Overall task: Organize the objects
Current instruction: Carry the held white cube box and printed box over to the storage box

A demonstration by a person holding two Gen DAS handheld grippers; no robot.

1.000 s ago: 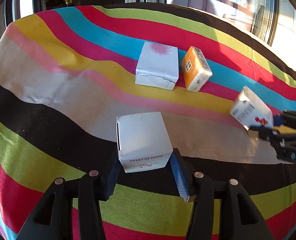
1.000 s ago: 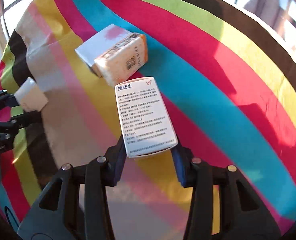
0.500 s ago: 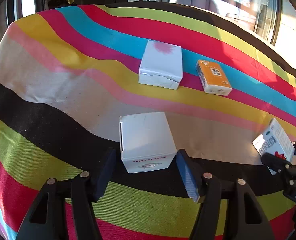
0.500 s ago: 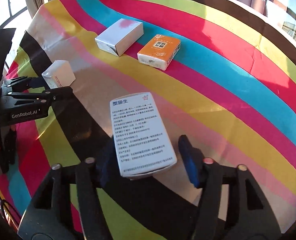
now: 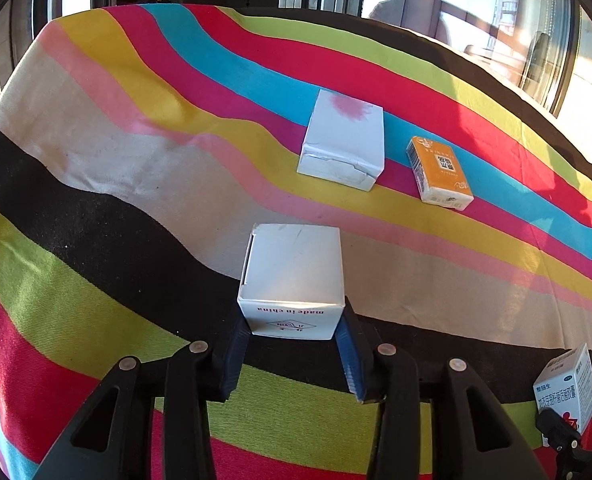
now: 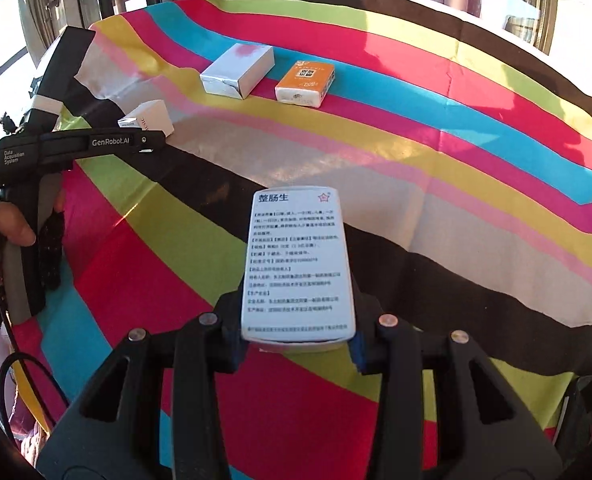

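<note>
A small white cube box (image 5: 293, 268) printed "made in china" rests on the striped cloth between the fingers of my left gripper (image 5: 291, 328). The jaws are closing and both blue pads touch its sides. The same box (image 6: 151, 118) shows at the far left in the right wrist view, by the left gripper's fingers (image 6: 147, 142). My right gripper (image 6: 296, 340) is shut on a white medicine box (image 6: 298, 264) with printed text, held above the cloth. This medicine box (image 5: 568, 388) appears at the lower right edge of the left wrist view.
A flat white box with a pink stain (image 5: 344, 140) and an orange packet (image 5: 440, 172) lie side by side farther back on the striped tablecloth (image 5: 135, 168). A person's hand (image 6: 13, 228) holds the left tool. Windows stand beyond the table's far edge.
The right gripper drew back toward the near side of the table with the medicine box. The left jaws widened, then came in against the small white box.
</note>
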